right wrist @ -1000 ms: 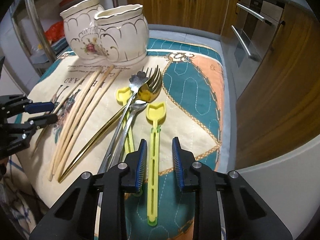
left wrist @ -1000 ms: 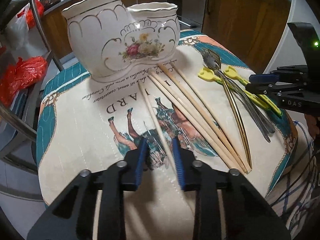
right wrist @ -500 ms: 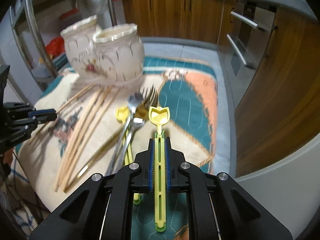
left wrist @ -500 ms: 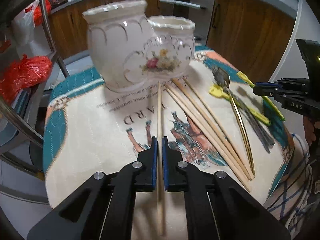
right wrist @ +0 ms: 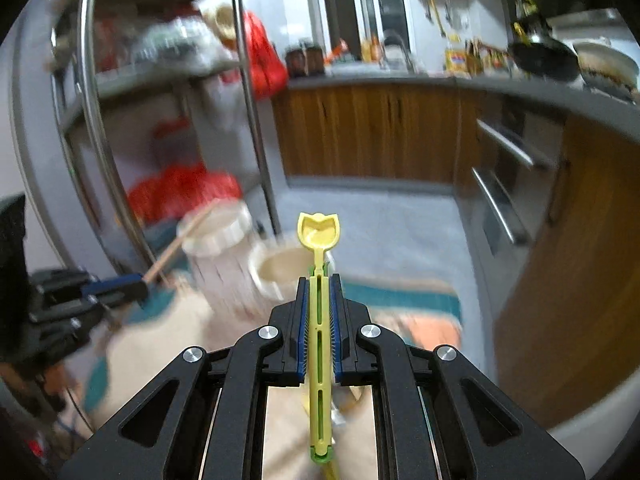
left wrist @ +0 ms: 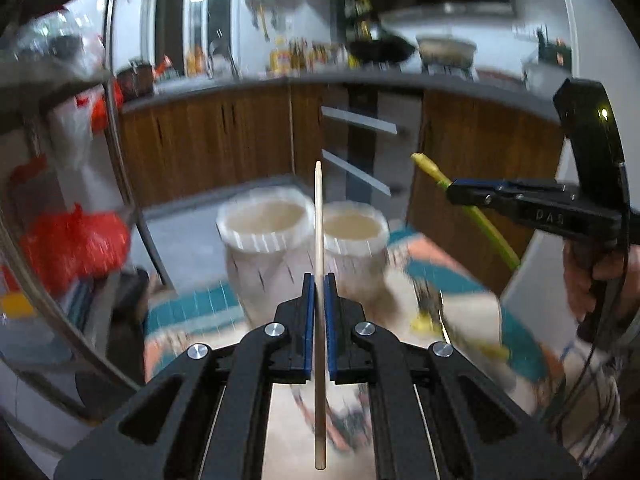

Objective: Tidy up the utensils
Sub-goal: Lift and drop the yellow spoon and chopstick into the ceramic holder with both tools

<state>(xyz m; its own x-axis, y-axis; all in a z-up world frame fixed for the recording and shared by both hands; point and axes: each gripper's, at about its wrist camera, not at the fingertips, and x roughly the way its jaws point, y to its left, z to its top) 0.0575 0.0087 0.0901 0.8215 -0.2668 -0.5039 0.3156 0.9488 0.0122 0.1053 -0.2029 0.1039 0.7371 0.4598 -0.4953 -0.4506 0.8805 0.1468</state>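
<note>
Below, the worktop under its cream, teal and orange printed cloth (left wrist: 472,312) is smeared by motion blur, with a few utensils on it too blurred to tell apart. On the cloth stands the white ceramic double-pot holder (left wrist: 276,256), its two open mouths side by side and facing up; in the right wrist view the same holder (right wrist: 224,264) sits low and left of centre. The left tongs (left wrist: 319,280) are clamped on a long pale wooden chopstick (left wrist: 319,220), which runs straight forward between the blue pads, its tip lying in front of the gap between the two mouths, lifted off the cloth. The right tongs (right wrist: 319,280) are pressed together on a yellow plastic spoon with a slotted handle (right wrist: 319,236), bowl end forward and raised above the holder's nearer mouth. From the left wrist view that spoon (left wrist: 476,212) slants down through the right tongs (left wrist: 454,190) in mid-air, to the right of the holder.
</note>
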